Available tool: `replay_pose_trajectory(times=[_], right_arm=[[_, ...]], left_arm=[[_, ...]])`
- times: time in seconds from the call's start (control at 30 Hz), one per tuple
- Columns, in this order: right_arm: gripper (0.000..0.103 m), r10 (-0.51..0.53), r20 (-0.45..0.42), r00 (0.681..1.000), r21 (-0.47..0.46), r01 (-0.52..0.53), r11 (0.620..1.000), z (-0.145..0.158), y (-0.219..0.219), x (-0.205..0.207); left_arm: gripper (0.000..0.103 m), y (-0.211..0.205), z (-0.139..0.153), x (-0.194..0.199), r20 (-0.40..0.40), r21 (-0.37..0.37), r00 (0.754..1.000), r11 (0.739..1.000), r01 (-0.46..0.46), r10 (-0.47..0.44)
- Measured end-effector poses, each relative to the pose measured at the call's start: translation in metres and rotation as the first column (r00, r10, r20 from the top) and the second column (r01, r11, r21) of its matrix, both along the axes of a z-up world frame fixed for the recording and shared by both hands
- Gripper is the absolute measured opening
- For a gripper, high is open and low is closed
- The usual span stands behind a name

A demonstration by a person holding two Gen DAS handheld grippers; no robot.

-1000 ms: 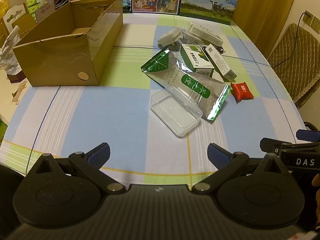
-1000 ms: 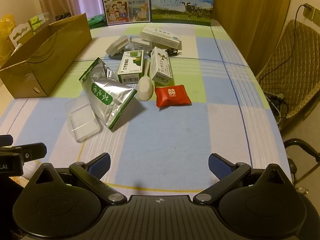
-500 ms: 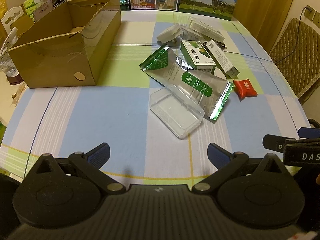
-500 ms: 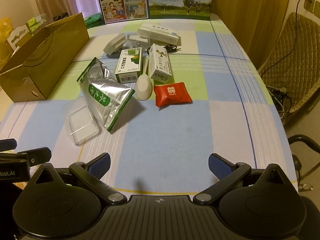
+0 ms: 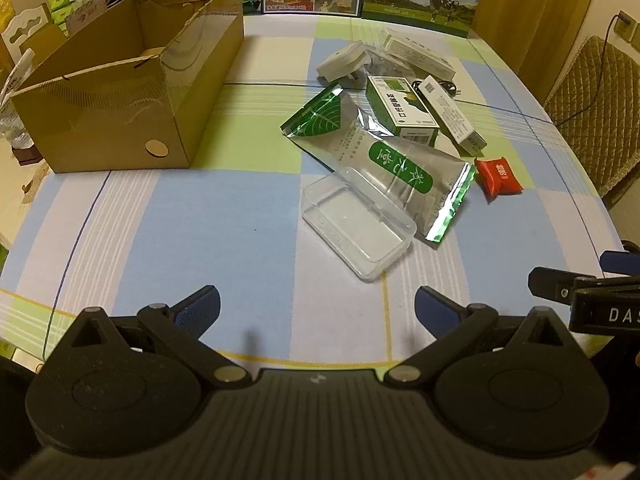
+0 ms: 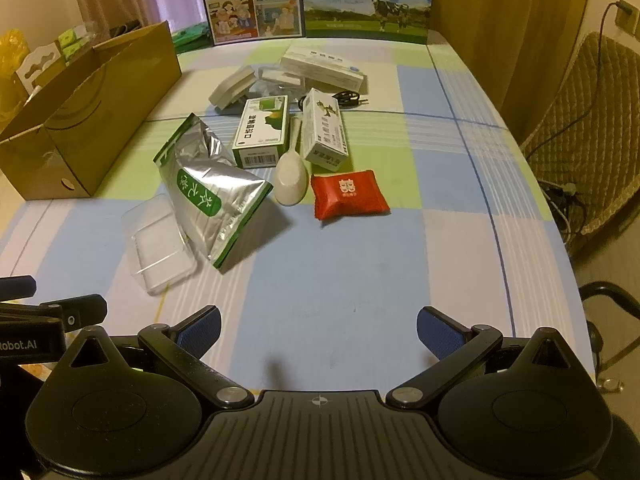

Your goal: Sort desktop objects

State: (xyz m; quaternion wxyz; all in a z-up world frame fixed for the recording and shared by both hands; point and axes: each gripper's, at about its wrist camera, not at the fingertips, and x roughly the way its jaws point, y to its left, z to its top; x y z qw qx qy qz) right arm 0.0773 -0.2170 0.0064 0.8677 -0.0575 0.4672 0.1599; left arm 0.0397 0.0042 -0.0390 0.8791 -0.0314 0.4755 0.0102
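Checked surface cluttered: clear plastic case, foil pouch and small boxes heaped at 1 o'clock, cardboard box at 10 o'clock likely for sorting; left tongs and right tongs both gape wide, empty.

checked tablecloth | quilted chair right | ochre curtain | wall socket

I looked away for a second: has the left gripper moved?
Yes. The left gripper has edged forward toward the clutter: the cardboard box and clear case now loom closer in its view.
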Motion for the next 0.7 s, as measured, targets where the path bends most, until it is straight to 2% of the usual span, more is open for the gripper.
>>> replay_pose_trajectory(times=[0.2, 0.3, 0.47, 0.6, 0.7], right_arm=[[0.101, 0.017, 0.028, 0.999, 0.019, -0.018, 1.000, 0.001, 0.000, 0.005], [0.101, 0.072, 0.076, 0.995, 0.063, -0.077, 0.995, 0.006, -0.003, 0.007], [0.101, 0.079, 0.095, 0.992, 0.050, -0.084, 0.995, 0.010, -0.003, 0.021], [0.101, 0.049, 0.079, 0.996, 0.055, -0.053, 0.997, 0.007, -0.007, 0.035], [0.101, 0.050, 0.098, 0.994, 0.068, -0.057, 0.996, 0.006, -0.007, 0.045]], left_arm=[[0.102, 0.001, -0.005, 0.003, -0.006, 0.006, 1.000, 1.000, 0.002, -0.002], [0.102, 0.002, -0.008, 0.006, -0.008, 0.008, 1.000, 1.000, 0.006, -0.006], [0.102, -0.001, -0.016, 0.016, -0.006, -0.005, 1.000, 1.000, 0.018, -0.018], [0.094, -0.007, -0.024, 0.030, -0.004, -0.024, 0.999, 0.999, 0.033, -0.033], [0.090, -0.013, -0.029, 0.043, 0.004, -0.046, 0.999, 0.998, 0.037, -0.037]])
